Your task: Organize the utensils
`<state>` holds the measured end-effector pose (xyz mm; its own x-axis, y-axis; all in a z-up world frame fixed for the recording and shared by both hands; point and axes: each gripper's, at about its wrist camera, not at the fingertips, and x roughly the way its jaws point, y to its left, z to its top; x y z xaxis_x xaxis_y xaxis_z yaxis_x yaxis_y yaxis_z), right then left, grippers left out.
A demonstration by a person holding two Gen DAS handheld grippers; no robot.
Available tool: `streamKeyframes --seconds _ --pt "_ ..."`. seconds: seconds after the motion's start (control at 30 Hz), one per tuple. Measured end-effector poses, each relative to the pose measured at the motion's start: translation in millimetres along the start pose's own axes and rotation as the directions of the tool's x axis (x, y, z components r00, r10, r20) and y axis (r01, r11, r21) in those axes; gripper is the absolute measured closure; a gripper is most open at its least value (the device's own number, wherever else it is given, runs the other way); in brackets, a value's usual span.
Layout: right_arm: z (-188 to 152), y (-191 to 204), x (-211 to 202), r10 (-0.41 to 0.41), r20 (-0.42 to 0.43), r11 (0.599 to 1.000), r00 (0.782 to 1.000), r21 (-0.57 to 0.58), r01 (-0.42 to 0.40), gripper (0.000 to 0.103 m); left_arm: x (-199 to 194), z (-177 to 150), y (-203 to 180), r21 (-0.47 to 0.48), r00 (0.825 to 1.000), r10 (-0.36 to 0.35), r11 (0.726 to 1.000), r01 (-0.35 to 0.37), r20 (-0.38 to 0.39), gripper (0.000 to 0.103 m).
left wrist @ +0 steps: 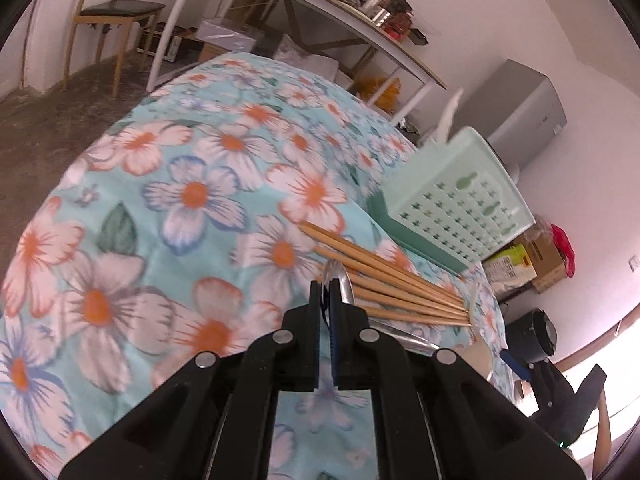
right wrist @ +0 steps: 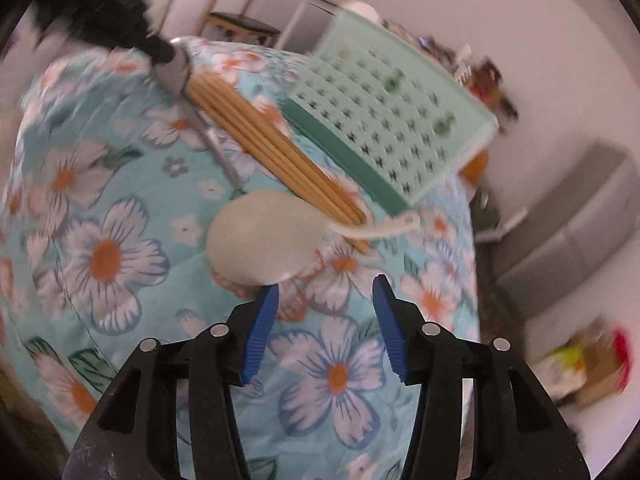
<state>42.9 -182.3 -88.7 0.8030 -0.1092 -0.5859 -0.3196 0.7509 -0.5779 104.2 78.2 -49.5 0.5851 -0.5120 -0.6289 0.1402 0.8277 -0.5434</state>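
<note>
Spoons and chopsticks, where are they and which way do they point?

**Me:** My left gripper (left wrist: 326, 286) is clamped tight on the metal spoon (left wrist: 339, 278). I've got it by the bowl, just above the floral cloth (left wrist: 192, 192). From my right wrist view, its handle slants down and away from the bowl towards the white spoon (right wrist: 260, 240). The chopsticks (right wrist: 276, 148) lie in one bundle on the cloth right beside it. Their long axis runs from my left jaws diagonally along the edge of the green basket (right wrist: 392, 120).

**Lurker:** And the white one?

**Me:** It's on the cloth just ahead of my right gripper (right wrist: 326, 304). The bowl faces me and the handle goes off to the right, across the near ends of the chopsticks. My right jaws are about halfway apart with only cloth between the blue pads (right wrist: 260, 332). The bowl's rim is right at the left pad's tip. I can't tell if they touch, since it's blurry.

**Lurker:** Anything in the basket?

**Me:** I can't see inside. It sits tilted at the far side of the chopsticks, showing me its perforated face. Something white (left wrist: 448, 116) sticks up past its far corner, but I can't make out what it is.
</note>
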Motion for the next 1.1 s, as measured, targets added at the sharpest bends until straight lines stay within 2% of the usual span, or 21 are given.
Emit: streamKeyframes --seconds 0.13,0.27,0.4,0.6,0.83,0.9,1.1 --pt "3 17 -2 -0.061 0.053 0.989 0.997 -0.129 0.067 0.052 0 2 5 -0.012 1.0 0.007 1.0 -0.007 0.004 0.1" --pt "9 33 -6 -0.099 0.127 0.955 0.987 -0.265 0.13 0.051 0 2 7 -0.017 1.0 0.007 1.0 -0.007 0.004 0.099" --pt "15 42 -6 -0.114 0.175 0.925 0.978 -0.34 0.169 0.051 0 2 8 -0.019 1.0 0.005 1.0 -0.005 0.004 0.099" --pt "20 60 -3 -0.124 0.241 0.864 0.963 -0.451 0.224 0.061 -1 3 8 -0.021 1.0 0.003 1.0 -0.003 0.003 0.099" --pt "18 75 -2 -0.127 0.301 0.744 0.945 -0.602 0.292 0.066 -2 3 9 -0.018 1.0 0.003 1.0 -0.003 0.006 0.1" --pt "15 77 -2 -0.131 0.314 0.696 0.94 -0.647 0.312 0.068 -1 3 8 -0.021 1.0 0.002 1.0 -0.002 0.007 0.1" --pt "-1 82 -2 -0.156 0.351 0.516 0.923 -0.768 0.379 0.077 -2 3 9 -0.025 1.0 0.001 1.0 -0.001 0.007 0.099"
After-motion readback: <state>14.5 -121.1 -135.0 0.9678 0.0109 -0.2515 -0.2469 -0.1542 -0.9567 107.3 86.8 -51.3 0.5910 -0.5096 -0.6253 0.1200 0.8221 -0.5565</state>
